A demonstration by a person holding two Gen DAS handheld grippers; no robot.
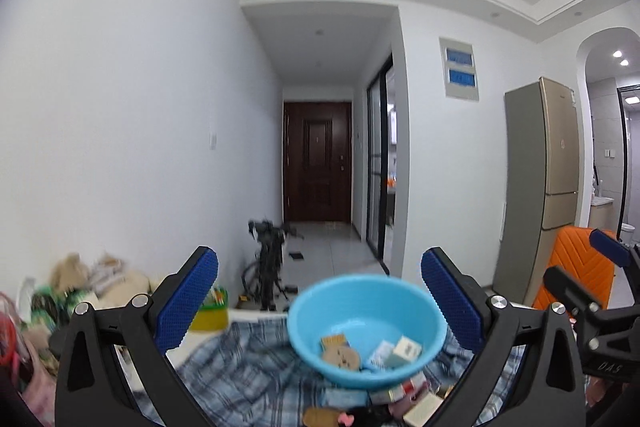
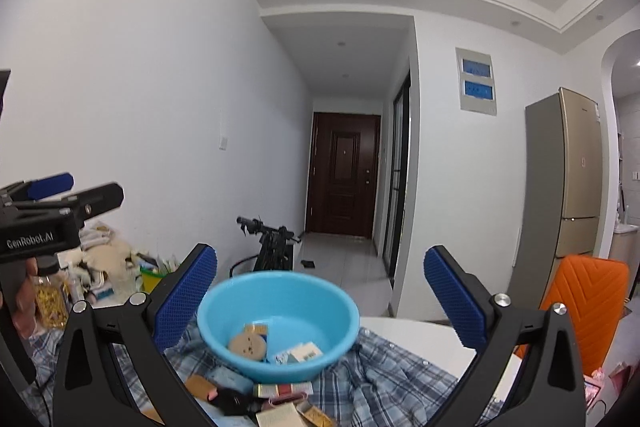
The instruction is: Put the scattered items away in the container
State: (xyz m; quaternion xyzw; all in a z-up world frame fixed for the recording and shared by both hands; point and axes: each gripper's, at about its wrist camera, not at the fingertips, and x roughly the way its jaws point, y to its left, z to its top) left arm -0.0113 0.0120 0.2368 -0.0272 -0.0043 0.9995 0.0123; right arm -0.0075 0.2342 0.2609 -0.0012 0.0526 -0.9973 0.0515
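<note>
Both grippers raised, jaws apart, nothing held.

Blue bowl (image 1: 366,327) sits on plaid cloth (image 1: 244,367), ahead of and between the fingers of left gripper (image 1: 320,303) and right gripper (image 2: 320,301). Bowl holds round biscuit (image 2: 247,345) and small boxes (image 1: 406,350). Loose items (image 2: 280,401) lie on the cloth just in front of the bowl, under both grippers.

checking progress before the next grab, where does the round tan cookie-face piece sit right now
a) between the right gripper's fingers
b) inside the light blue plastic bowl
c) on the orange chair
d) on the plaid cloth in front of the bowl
b: the round tan cookie-face piece lies on the floor of the light blue plastic bowl, beside small white boxes, while both grippers are open and empty.
</note>
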